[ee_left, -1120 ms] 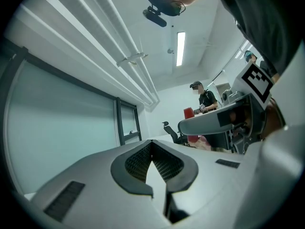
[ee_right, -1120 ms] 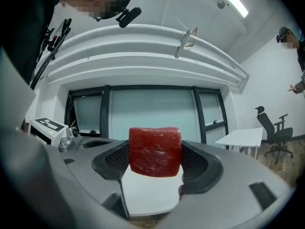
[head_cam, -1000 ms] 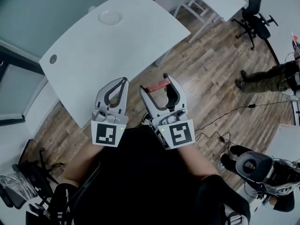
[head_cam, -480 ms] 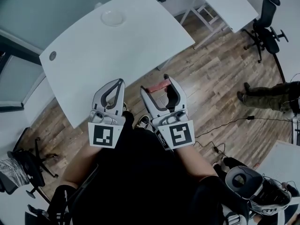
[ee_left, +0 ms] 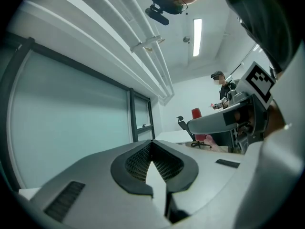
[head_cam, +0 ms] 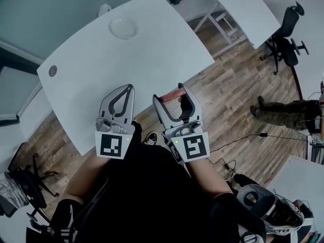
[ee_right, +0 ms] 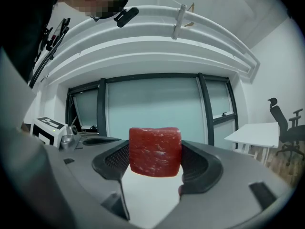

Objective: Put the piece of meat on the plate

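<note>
Head view: we see both grippers held side by side above the near edge of a white desk, at about 6 o'clock from the desk's centre. The left gripper has its jaws pressed together at the tips, with nothing between them. The right gripper pinches the piece of meat, a red block bridging its two jaws and held in the air, clear of the desk surface. The plate, small, round and pale, sits on the far part of the desk at about 11 o'clock from the grippers, well apart from the meat and with nothing on it. A round grommet marks the desk at about 9 o'clock. Beyond the desk, at 1 o'clock, stands a second white desk on the wooden floor, with an office chair at 2 o'clock.

Left gripper view: we look along the left gripper, whose ribbed dark pads meet at their tips and hold nothing. Its camera points upward toward a glazed wall and ceiling lamp.

Right gripper view: the right gripper is closed on the piece of meat, a red cube with pale marbling. Each jaw presses one side face, and the cube stands upright between them. Behind it we see a wall of glass panels, and at 3 o'clock a white desk with a chair.
</note>
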{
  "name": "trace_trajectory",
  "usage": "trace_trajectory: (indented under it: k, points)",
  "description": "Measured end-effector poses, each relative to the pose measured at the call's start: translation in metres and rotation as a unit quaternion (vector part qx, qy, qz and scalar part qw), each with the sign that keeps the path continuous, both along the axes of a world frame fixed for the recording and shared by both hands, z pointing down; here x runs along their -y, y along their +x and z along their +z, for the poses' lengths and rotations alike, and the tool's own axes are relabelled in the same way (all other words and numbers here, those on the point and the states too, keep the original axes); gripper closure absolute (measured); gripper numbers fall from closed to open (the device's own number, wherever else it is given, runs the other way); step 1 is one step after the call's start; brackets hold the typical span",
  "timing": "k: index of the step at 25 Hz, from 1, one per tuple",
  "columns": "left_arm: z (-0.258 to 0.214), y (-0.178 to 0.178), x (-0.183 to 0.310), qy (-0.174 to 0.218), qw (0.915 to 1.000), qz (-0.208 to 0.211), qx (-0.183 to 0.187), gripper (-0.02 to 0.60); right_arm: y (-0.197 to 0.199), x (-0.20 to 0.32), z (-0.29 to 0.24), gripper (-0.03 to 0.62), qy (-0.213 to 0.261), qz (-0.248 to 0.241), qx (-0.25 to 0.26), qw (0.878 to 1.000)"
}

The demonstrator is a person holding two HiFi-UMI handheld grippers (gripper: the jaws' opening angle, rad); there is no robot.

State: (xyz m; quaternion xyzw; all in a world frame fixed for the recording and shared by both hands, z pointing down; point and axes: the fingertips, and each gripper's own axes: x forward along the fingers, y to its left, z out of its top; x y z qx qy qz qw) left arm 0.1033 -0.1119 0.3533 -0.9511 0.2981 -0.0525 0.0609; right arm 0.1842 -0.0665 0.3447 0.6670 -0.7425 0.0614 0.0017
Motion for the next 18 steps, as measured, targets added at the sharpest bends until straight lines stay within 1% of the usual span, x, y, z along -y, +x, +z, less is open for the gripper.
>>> trace_trajectory:
  k: [2, 5, 10, 15, 18]
  points:
    - [0.000, -0.003, 0.018, -0.003, 1.0000, 0.001, -0.003, 0.589, -0.005, 0.020, -0.002, 0.281, 0.002, -0.005, -0.004, 1.000]
    - [-0.003, -0.011, 0.045, -0.007, 0.9998, -0.005, -0.018, 0.589, -0.016, 0.048, -0.010, 0.281, 0.010, -0.013, -0.010, 1.000]
    - [-0.004, -0.024, 0.072, -0.010, 0.9995, -0.017, -0.023, 0.589, -0.020, 0.081, -0.008, 0.281, -0.007, -0.020, -0.032, 0.999]
    - [0.001, -0.042, 0.097, -0.019, 0.9984, -0.046, -0.028, 0.589, -0.033, 0.118, 0.002, 0.281, -0.024, -0.045, -0.035, 0.998]
    - [0.009, -0.048, 0.106, -0.039, 0.9963, -0.072, -0.026, 0.589, -0.038, 0.135, 0.009, 0.281, -0.034, -0.068, -0.032, 0.997]
